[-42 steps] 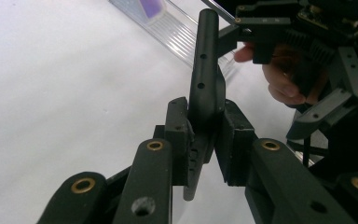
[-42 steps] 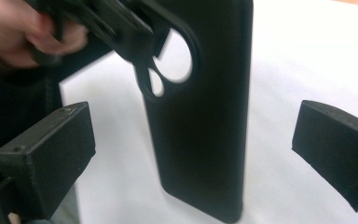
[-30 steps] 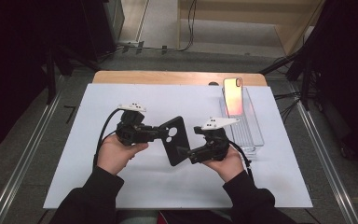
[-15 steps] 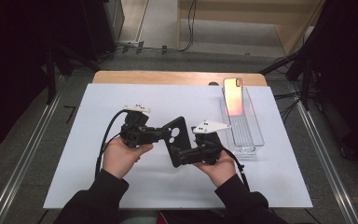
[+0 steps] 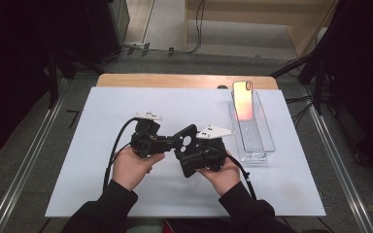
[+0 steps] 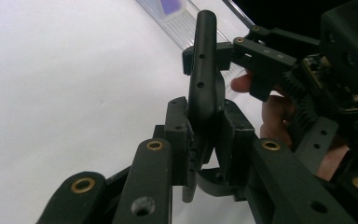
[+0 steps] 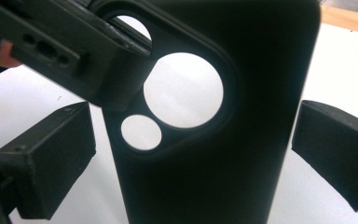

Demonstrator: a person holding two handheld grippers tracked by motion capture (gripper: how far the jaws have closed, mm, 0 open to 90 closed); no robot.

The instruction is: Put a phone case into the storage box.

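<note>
A black phone case [image 5: 187, 145] with round camera cut-outs is held up between both hands over the white mat. My left gripper [image 5: 174, 141] is shut on its edge; in the left gripper view the jaws [image 6: 205, 135] pinch the thin case [image 6: 205, 70] edge-on. My right gripper [image 5: 190, 158] sits on the case's other side. In the right gripper view the case [image 7: 242, 140] stands between the jaws of the right gripper [image 7: 191, 158], with a gap of white mat at each pad, so it is open. A shiny phone [image 5: 243, 99] lies at the far right.
The phone rests in a clear plastic tray [image 5: 264, 145] near the right edge of the white mat [image 5: 102, 111]. A wooden table edge [image 5: 175, 80] runs behind the mat. Cables trail from both grippers toward the person's sleeves.
My right gripper has edged left toward the case, which now stands between its jaws. The left gripper keeps its grip and has hardly moved.
</note>
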